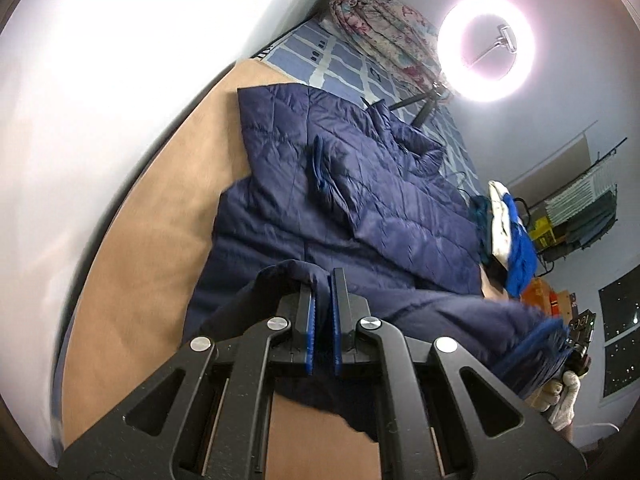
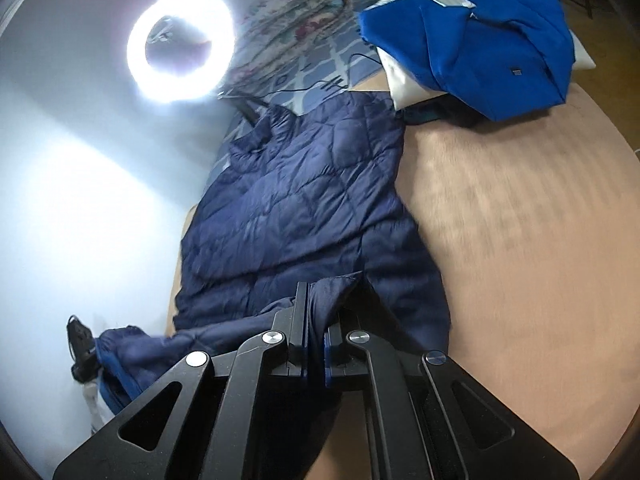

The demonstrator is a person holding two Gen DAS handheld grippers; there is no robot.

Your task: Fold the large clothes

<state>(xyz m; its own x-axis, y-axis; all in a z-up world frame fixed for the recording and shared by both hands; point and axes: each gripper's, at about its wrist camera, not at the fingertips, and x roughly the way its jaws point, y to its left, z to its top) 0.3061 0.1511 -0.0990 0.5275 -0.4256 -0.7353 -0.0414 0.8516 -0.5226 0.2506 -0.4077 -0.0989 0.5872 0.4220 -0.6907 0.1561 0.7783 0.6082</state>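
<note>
surface: tan fabric-covered bed surface (image 1: 152, 216), pale wall along one edge; blue-and-white patterned sheet (image 1: 344, 60) at the far end
jacket: dark navy quilted puffer jacket (image 1: 320, 200) spread flat mid-surface, its near hem lifted off the surface at both ends
left claw: left gripper (image 1: 322, 312) fingers nearly together, pinching a fold of the near hem between the blue pads
right claw: right gripper (image 2: 316, 320) fingers nearly together, a bunch of navy fabric clamped between them
left view only: white-gloved hand (image 1: 560, 394) at lower right with the other gripper, ribbed blue cuff bunched next to it; shelves and a dark window on the far wall
right view only: other gripper as a small dark shape low left, at the far end of the lifted hem; bare tan surface wide open on the right side
nearby: bright blue and white garment (image 2: 480, 44) heaped at the surface's far corner, just beside the jacket's top edge; floral folded blanket (image 2: 288, 16) further back
obstruction: lit white ring light (image 2: 180, 44) on a black tripod stands just past the jacket's collar end; its glare washes out the wall
</note>
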